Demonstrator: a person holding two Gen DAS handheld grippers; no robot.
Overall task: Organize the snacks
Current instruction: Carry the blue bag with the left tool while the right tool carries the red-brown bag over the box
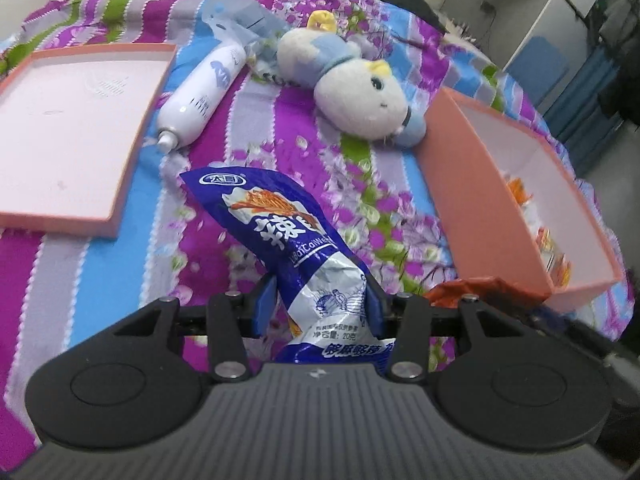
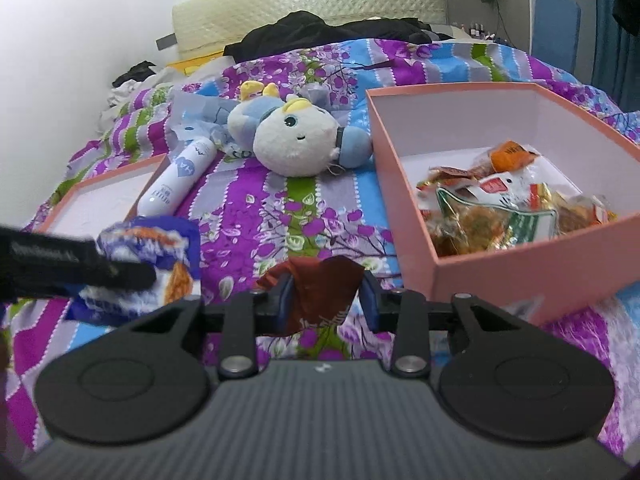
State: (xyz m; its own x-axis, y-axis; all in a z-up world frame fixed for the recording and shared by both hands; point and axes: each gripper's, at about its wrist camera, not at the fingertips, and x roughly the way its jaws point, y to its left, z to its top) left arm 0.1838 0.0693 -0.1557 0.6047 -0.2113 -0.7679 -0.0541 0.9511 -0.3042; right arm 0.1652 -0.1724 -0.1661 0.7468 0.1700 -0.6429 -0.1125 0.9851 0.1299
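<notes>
My left gripper (image 1: 318,304) is shut on a blue and white snack packet (image 1: 280,228), held above the bedspread; the packet also shows in the right wrist view (image 2: 160,256) at the left, partly behind the left gripper's finger. My right gripper (image 2: 326,302) is shut on a dark red snack packet (image 2: 320,284), which also shows in the left wrist view (image 1: 472,288). A pink box (image 2: 500,280) to the right holds several snack packets (image 2: 500,208). It shows in the left wrist view (image 1: 480,200) at the right.
A pink box lid (image 1: 120,184) lies at the left, also in the right wrist view (image 2: 68,196). A white bottle (image 1: 200,96) and a plush toy (image 1: 360,92) lie on the flowered bedspread (image 1: 248,128). Dark clothes (image 2: 320,32) lie at the bed's far end.
</notes>
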